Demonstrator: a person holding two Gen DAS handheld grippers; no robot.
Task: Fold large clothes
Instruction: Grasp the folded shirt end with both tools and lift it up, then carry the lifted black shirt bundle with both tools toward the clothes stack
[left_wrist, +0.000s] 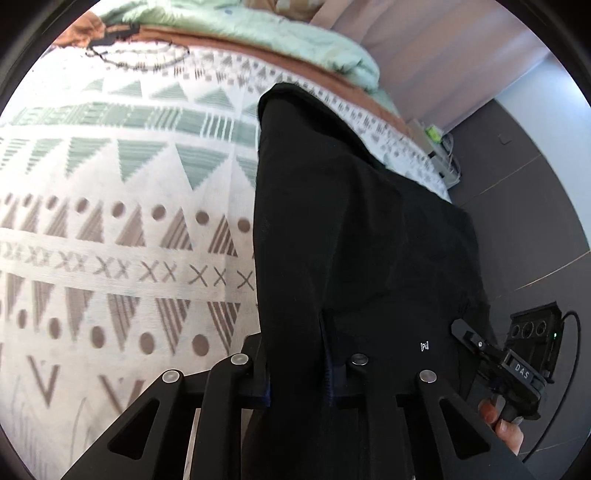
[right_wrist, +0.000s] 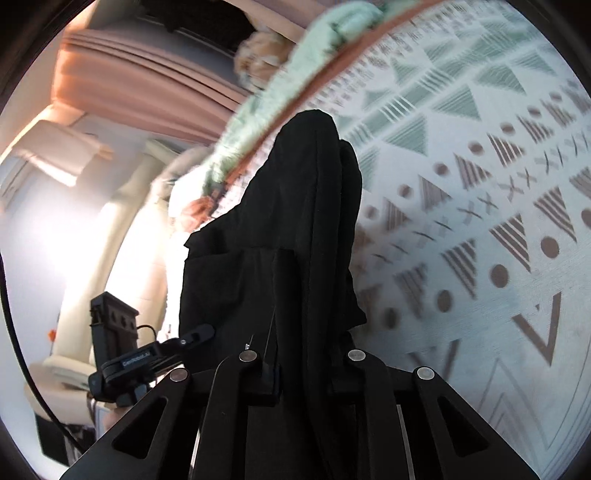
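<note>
Your left hand-held gripper (left_wrist: 297, 369) is clamped on the black garment (left_wrist: 351, 229), with cloth bunched between its two fingers (left_wrist: 258, 369). From there the garment stretches away over the patterned bedspread (left_wrist: 110, 221), its far end lying near the mint-green quilt (left_wrist: 258, 33) at the head of the bed. A small white logo (left_wrist: 424, 346) shows on the fabric close to your grip.

Your right hand-held gripper (right_wrist: 303, 373) is likewise closed on the same black garment (right_wrist: 295, 229), the cloth gathered into thick vertical folds between its fingers (right_wrist: 269, 373) and running forward across the bedspread (right_wrist: 480, 184). The far end of the cloth reaches toward the quilt (right_wrist: 332, 33) and the brown band beside it.

Each camera catches the other device: the right hand-held gripper (left_wrist: 480, 349) appears at the garment's right edge in the left view, with your hand (left_wrist: 506, 424) beneath it, and the left hand-held gripper (right_wrist: 192, 336) shows at the garment's left edge in the right view. Beyond the bed lie a dark floor (left_wrist: 517, 206) and pink curtains (right_wrist: 129, 74).
</note>
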